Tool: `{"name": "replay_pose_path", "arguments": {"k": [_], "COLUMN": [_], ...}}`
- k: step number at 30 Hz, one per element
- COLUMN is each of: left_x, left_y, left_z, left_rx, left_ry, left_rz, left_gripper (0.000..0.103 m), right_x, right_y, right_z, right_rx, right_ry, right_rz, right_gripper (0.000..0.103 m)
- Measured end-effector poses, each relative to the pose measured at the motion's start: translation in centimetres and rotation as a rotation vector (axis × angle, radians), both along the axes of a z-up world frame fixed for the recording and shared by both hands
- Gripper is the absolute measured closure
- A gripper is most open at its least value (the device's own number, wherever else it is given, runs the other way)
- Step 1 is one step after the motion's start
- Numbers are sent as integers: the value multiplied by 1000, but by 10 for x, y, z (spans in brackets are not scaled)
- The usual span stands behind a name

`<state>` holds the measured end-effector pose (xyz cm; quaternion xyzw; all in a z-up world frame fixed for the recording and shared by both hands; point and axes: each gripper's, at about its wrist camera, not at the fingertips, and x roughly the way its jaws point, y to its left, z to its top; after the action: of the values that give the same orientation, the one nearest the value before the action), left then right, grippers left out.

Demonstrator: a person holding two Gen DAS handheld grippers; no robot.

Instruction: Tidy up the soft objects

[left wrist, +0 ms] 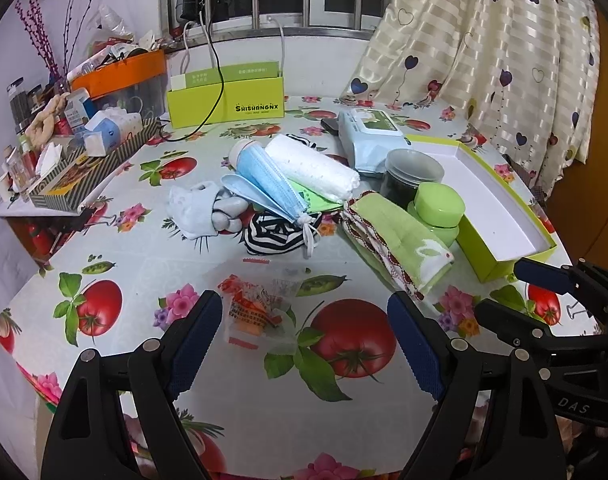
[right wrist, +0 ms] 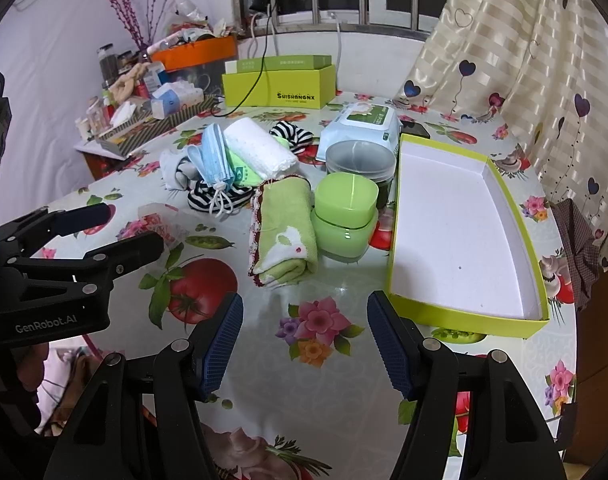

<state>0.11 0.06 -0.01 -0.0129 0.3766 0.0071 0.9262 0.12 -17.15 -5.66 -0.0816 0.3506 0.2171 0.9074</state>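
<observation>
A pile of soft things lies mid-table: a rolled white towel (left wrist: 312,164) (right wrist: 260,148), blue face masks (left wrist: 264,184) (right wrist: 214,160), a black-and-white striped cloth (left wrist: 276,236) (right wrist: 216,196) and a pale grey cloth (left wrist: 196,208). A folded green towel (left wrist: 396,236) (right wrist: 284,232) lies beside it. To the right an empty green tray (left wrist: 500,208) (right wrist: 456,232) lies open. My left gripper (left wrist: 308,340) (right wrist: 132,226) is open near the front edge, a crumpled plastic wrapper (left wrist: 260,312) lying untouched just ahead of its pads. My right gripper (right wrist: 306,344) (left wrist: 500,286) is open and empty, short of the green towel and the tray's near corner.
A green jar (right wrist: 344,216) and a clear jar (right wrist: 360,160) stand between the green towel and the tray. A wet-wipes pack (right wrist: 364,124) lies behind them. A green box (left wrist: 228,100) and cluttered trays (left wrist: 84,168) line the back and left. A curtain (right wrist: 524,60) hangs at the right.
</observation>
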Motion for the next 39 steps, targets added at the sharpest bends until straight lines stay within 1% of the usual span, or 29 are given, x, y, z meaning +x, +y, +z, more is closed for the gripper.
{"name": "replay_pose_path", "arguments": {"k": [30,39], "left_x": [-2,-4], "left_y": [2,3], "left_z": [-7,-5], "left_rx": [0,-7], "left_ry": [31,36], "left_rz": [-8,-10], "left_gripper": [18,18], "right_x": [-1,-4], "right_y": [1,2], "right_z": [-1,0], "right_rx": [-5,-7], "right_ry": [-1,-3], "right_rz": [0,7], "right_gripper": [38,37]}}
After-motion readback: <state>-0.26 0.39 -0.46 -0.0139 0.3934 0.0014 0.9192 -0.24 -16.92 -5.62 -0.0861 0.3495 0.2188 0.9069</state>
